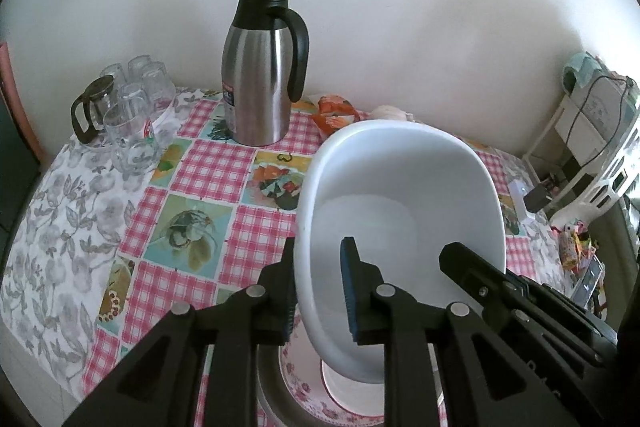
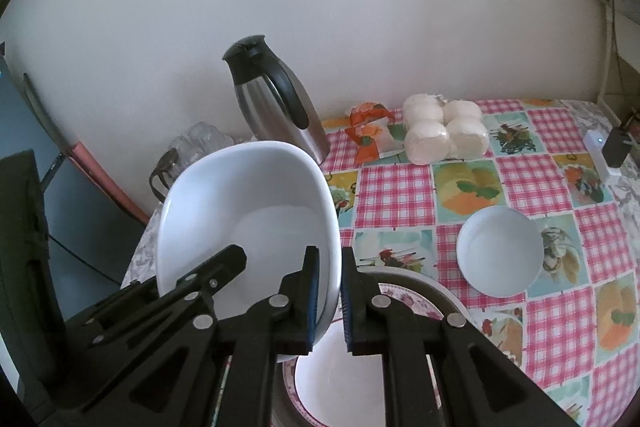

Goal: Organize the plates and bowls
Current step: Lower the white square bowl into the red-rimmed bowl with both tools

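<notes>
One large white bowl (image 1: 404, 211) is held tilted above the desk (image 1: 208, 171), its opening turned toward both cameras and its long axis running away from them toward the wall. Both grippers clamp it at once: the left gripper (image 1: 318, 291) pinches the bowl's left rim, one finger outside and one inside, and the right gripper (image 2: 328, 301) pinches the right rim the same way, with blue pads (image 2: 313, 291) against the wall of the bowl. Each gripper shows in the other's view as a black finger reaching in from the side.

Directly under the held bowl lies one plate with a pink floral border (image 1: 296, 367), and it rests on a dark round dish with a pale rim (image 2: 424, 283); whether the bowl's lower edge touches the plate cannot be told. One small white bowl (image 2: 500, 251) sits upright on the desk to the right, apart from the stack.

Farther back, one steel thermos jug with a black lid and handle (image 1: 260, 75) stands upright near the wall. To its left stand about five clear glasses (image 1: 136, 119), bunched together beside one small glass pot with a dark handle (image 1: 90, 109). To the right of the jug lie one orange-and-white packet (image 2: 370, 131) and a pack of four white rolls (image 2: 442, 133), touching each other. The desk wears a pink checked cloth with fruit squares
</notes>
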The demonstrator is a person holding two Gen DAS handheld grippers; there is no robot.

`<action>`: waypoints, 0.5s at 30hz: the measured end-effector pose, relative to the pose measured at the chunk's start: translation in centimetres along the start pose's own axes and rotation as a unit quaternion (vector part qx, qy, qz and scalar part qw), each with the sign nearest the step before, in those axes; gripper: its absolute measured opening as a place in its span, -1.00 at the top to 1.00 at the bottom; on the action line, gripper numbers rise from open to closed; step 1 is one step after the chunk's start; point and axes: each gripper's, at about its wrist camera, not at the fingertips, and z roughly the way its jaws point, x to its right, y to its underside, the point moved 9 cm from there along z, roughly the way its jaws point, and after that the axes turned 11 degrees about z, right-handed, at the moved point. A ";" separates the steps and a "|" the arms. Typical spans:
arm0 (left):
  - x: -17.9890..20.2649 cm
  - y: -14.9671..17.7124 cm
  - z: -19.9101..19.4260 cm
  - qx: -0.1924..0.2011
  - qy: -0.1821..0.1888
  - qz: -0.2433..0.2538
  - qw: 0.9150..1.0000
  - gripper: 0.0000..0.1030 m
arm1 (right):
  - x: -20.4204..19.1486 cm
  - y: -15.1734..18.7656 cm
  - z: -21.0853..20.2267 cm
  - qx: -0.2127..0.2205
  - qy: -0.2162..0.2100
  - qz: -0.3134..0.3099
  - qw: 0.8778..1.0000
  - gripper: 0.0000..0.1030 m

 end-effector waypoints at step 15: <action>1.8 2.3 -0.5 -0.017 0.011 0.019 1.000 0.61 | 2.3 2.5 -1.7 -0.012 -0.008 0.024 1.000 0.74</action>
